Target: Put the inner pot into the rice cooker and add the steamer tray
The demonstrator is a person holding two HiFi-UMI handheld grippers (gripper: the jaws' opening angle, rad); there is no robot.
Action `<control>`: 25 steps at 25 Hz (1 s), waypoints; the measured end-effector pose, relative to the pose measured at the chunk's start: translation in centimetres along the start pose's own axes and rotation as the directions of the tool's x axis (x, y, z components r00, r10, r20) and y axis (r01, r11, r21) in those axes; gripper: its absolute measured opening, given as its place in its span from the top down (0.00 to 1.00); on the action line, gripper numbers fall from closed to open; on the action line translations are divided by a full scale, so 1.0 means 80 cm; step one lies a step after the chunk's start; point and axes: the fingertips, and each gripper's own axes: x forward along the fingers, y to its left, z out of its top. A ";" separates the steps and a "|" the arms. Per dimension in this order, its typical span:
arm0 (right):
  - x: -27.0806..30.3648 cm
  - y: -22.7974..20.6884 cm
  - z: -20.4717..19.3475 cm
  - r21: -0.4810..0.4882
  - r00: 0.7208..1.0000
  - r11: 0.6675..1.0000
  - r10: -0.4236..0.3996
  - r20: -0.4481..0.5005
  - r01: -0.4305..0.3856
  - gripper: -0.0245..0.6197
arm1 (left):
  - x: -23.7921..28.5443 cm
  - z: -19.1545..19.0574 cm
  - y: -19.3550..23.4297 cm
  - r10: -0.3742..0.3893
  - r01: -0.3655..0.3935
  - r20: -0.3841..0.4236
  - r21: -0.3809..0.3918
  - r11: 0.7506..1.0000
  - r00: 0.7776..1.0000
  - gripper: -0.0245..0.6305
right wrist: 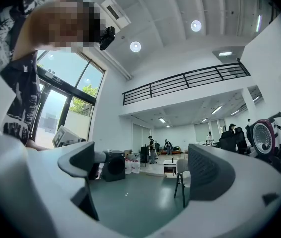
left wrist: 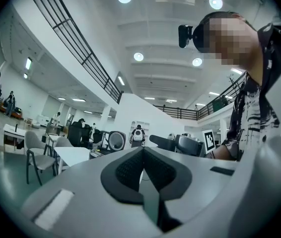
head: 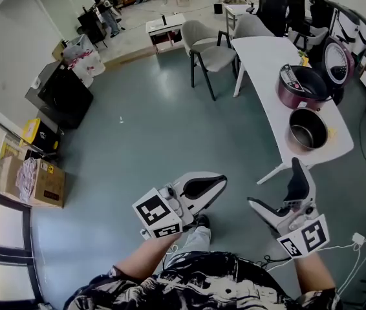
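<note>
Both hover near the waist: left gripper [head: 216,182] jaws closed, right gripper [head: 272,181] jaws apart, empty.

The left gripper [head: 222,180] and right gripper [head: 273,181] are pale grey with black-padded jaws; the shirt [head: 196,284] is black-and-white patterned.

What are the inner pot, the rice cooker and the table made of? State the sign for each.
Inner pot: probably metal; pale bright rim, dark coated-looking inside. Rice cooker: glossy maroon shell, plastic or painted metal, unclear. Table: smooth white matte top, perhaps laminate.
</note>
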 end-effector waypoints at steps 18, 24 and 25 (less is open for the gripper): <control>0.301 -0.120 -0.045 -0.010 0.998 0.998 -0.060 -0.006 0.060 0.12 | 0.045 0.063 0.313 -0.094 0.094 -0.018 0.022 0.995 0.995 0.96; 0.377 -0.180 -0.061 -0.006 0.999 0.999 -0.040 0.008 0.040 0.12 | 0.084 0.078 0.398 -0.088 0.090 -0.036 0.042 0.995 0.995 0.96; 0.390 -0.193 -0.062 -0.006 0.999 0.999 -0.038 0.016 0.038 0.12 | 0.093 0.082 0.414 -0.087 0.089 -0.038 0.049 0.995 0.995 0.96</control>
